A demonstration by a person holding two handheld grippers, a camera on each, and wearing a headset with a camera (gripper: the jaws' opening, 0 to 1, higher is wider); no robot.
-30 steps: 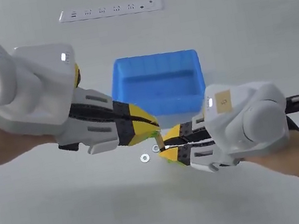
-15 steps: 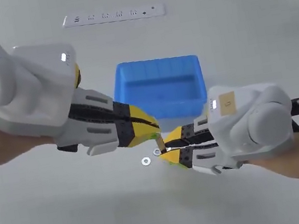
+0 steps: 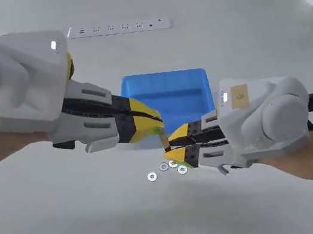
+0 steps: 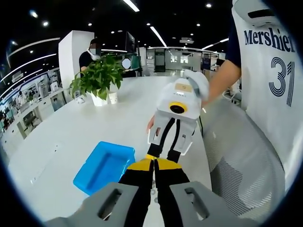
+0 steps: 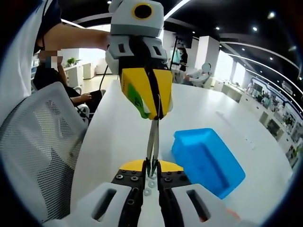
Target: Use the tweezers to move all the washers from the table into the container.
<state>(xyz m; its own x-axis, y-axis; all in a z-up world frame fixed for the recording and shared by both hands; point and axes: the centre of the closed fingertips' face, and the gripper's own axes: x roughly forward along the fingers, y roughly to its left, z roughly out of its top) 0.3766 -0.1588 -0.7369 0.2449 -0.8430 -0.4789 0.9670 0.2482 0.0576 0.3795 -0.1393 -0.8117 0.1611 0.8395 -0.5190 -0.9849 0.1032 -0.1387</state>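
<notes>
Left hand-held gripper (image 3: 154,128): the jaws are drawn together and clamped on the upper end of the tweezers (image 5: 152,139), as seen in the right gripper view.
Right hand-held gripper (image 3: 171,146): the jaws are closed to a narrow gap, with the lower part of the tweezers gripped between them.
Tweezers' long axis: it is stretched straight from one pair of jaws to the other. In the head view it is seen as a short, steep line slanting down from the left jaws to the right jaws.
Tweezers' pointing: the two blades appear to part slightly toward the right hand-held gripper, so the tips are judged to point down at the worktop (image 3: 72,223) — the tips themselves are too small to be made out.
Washers (image 3: 164,166): four are laid flat on the worktop in a loose row running left to right, just below the right jaws and on the person's side of them. The two middle ones are almost touching.
Nearer side: the right jaws are held close over the row — the left jaws are kept higher and further back.
Container (image 3: 167,94): the blue tray is set just beyond both pairs of jaws, away from the person, and no washer can be made out in it.
Coming move: a short drop of the tips onto a washer is judged to be needed.
</notes>
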